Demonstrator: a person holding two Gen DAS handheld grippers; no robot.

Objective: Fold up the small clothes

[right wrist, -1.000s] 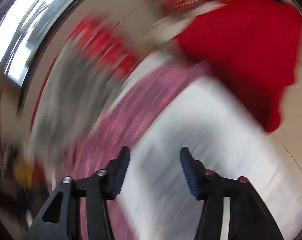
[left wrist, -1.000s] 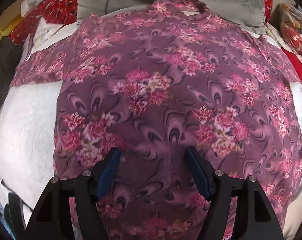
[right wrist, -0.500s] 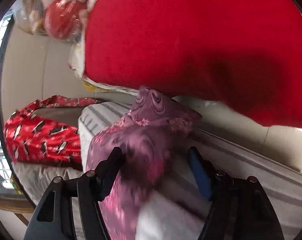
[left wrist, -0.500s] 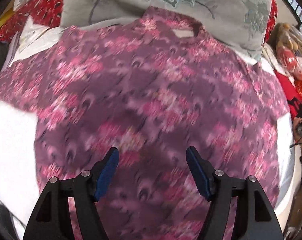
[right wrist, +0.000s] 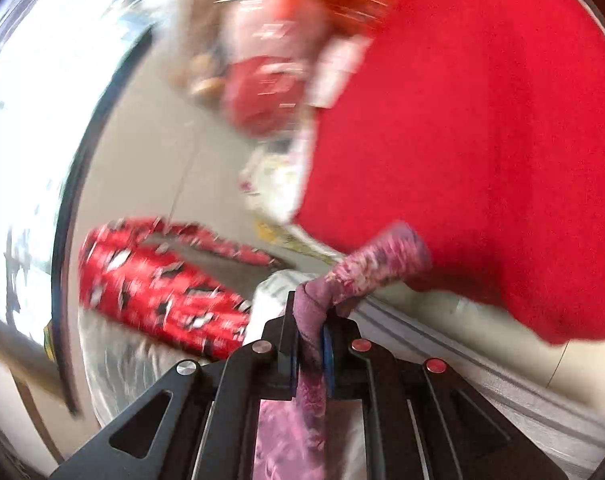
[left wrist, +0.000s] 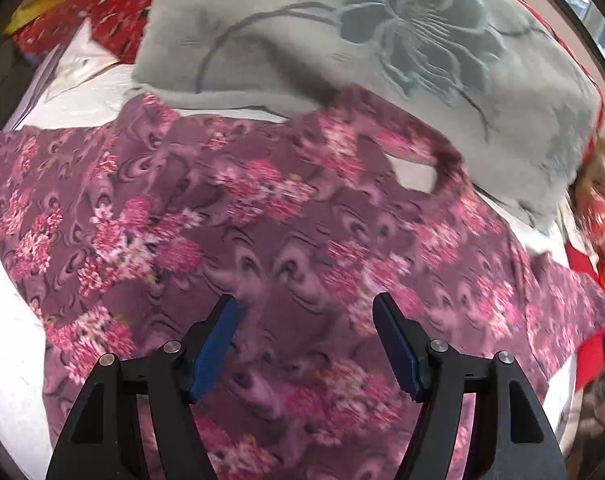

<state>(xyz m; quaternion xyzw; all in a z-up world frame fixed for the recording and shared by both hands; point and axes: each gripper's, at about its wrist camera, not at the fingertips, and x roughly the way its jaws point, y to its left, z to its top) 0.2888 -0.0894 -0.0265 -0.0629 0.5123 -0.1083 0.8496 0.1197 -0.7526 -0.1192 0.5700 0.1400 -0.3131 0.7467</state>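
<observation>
1. A big grey blanket with a dark flower on it fills the top of the left wrist view.
2. Below it, the purple top with pink flowers lies spread flat on a white bed sheet, filling the middle of the frame.
3. A big red cloth fills the upper right of the right wrist view.
4. The left gripper sits at the bottom, over the top, its jaws wide apart and holding nothing.
5. The right gripper has just snapped its jaws closed and now pinches one edge of the top, low in its frame.
6. I think the first fold is starting. Next, the pinched edge needs lifting and carrying across the top.
</observation>
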